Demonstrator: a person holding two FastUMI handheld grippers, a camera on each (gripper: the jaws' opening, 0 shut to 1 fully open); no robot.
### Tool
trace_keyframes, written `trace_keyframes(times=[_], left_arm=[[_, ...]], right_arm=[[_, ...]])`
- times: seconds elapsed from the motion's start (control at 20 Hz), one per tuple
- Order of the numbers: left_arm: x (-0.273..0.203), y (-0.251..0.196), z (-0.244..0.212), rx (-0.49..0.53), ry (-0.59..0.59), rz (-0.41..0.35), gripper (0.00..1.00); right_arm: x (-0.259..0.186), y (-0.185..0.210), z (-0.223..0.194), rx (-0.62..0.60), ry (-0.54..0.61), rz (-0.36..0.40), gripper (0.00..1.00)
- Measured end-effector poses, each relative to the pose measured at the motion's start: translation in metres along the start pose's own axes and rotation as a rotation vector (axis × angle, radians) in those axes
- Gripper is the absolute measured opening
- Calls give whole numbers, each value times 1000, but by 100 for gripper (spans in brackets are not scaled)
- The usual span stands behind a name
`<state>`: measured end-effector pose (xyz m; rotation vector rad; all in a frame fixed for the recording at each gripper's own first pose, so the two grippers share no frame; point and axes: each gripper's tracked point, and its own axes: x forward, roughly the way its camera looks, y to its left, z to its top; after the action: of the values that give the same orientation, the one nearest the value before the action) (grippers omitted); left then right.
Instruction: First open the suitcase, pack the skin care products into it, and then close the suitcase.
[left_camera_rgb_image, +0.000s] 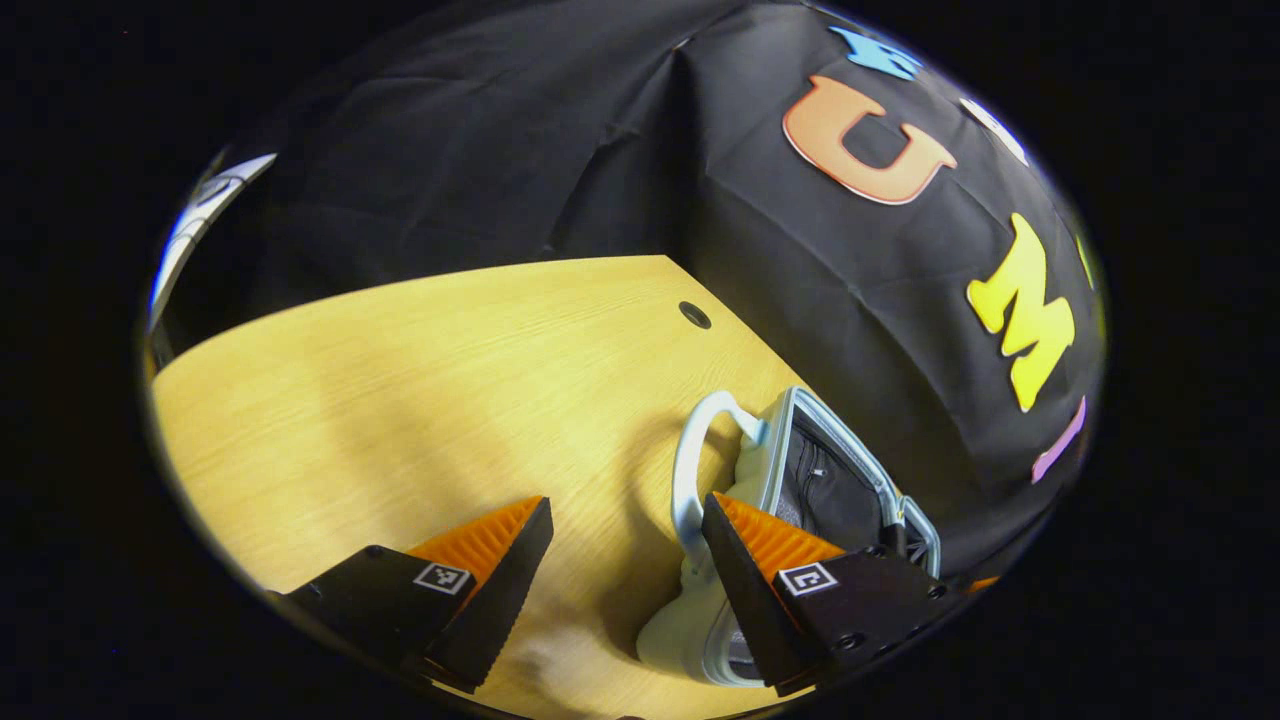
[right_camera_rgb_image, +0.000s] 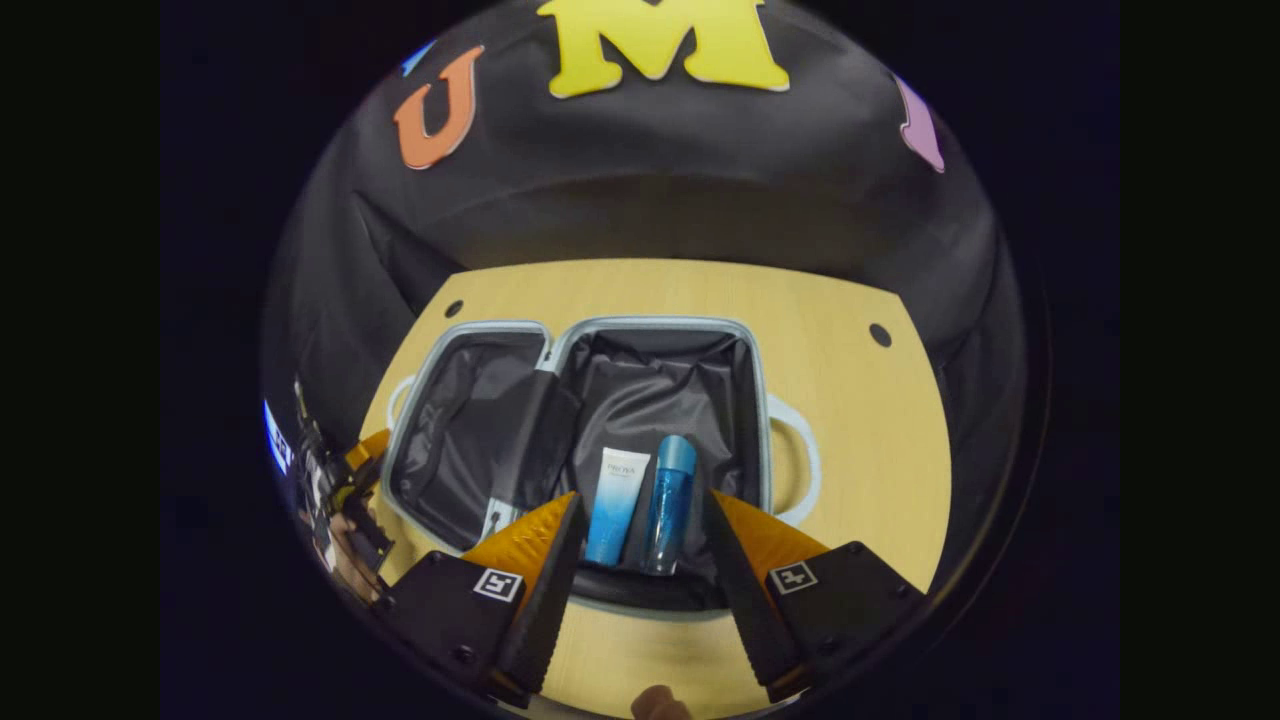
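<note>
Two products, tube (right_camera_rgb_image: 616, 505) and blue bottle (right_camera_rgb_image: 669, 503), inside open suitcase (right_camera_rgb_image: 655, 325), left gripper (left_camera_rgb_image: 625, 540) and right gripper (right_camera_rgb_image: 640, 525) both wide, empty

Brightness: the wooden table (left_camera_rgb_image: 420, 380) is brightly lit in both views; the cloth wall behind stays dim.
Light source: overhead, by the short shadows.
Shadows: a soft dark band crosses the table in the left gripper view; the suitcase (left_camera_rgb_image: 800, 480) darkens the wood beside its handle.
Suitcase lining (right_camera_rgb_image: 650, 390): dark, folds barely readable.
Glare: mild sheen on the blue bottle (right_camera_rgb_image: 668, 500).
Distortion: strong fisheye bending; table edges curve.
Blur: the rims of both views are smeared, and the fingers (right_camera_rgb_image: 530, 560) are slightly soft.
</note>
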<state>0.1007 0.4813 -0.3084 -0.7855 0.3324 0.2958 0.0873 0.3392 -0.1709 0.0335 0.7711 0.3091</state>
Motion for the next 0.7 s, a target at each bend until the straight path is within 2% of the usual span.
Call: trace_keyframes(times=[0.15,0.25,0.3,0.4,0.45,0.5,0.55,0.6,0.65,0.7], left_arm=[[6,-9,1,-101,17,-67,93],[16,-22,-3,-244,75,-110,89],[19,-20,3,-322,80,-116,85],[25,-22,13,-432,60,-168,78],[26,-19,14,-456,55,-174,76],[29,-17,11,-478,63,-189,82],[28,-18,11,-505,62,-203,79],[32,-23,10,-531,62,-220,59],[32,-27,8,-542,69,-229,56],[37,-29,4,-535,84,-231,61]], right_arm=[[-44,-12,-3,0,-62,9,71],[-71,-26,-9,15,-90,10,67],[-82,-34,-13,27,-100,4,71],[-102,-48,-15,48,-126,-1,72],[-109,-56,-16,61,-146,-8,71],[-116,-65,-17,81,-161,-22,71],[-123,-73,-20,105,-167,-34,67],[-128,-77,-26,130,-165,-40,71],[-132,-81,-30,148,-159,-42,71],[-135,-85,-33,159,-158,-50,72]])
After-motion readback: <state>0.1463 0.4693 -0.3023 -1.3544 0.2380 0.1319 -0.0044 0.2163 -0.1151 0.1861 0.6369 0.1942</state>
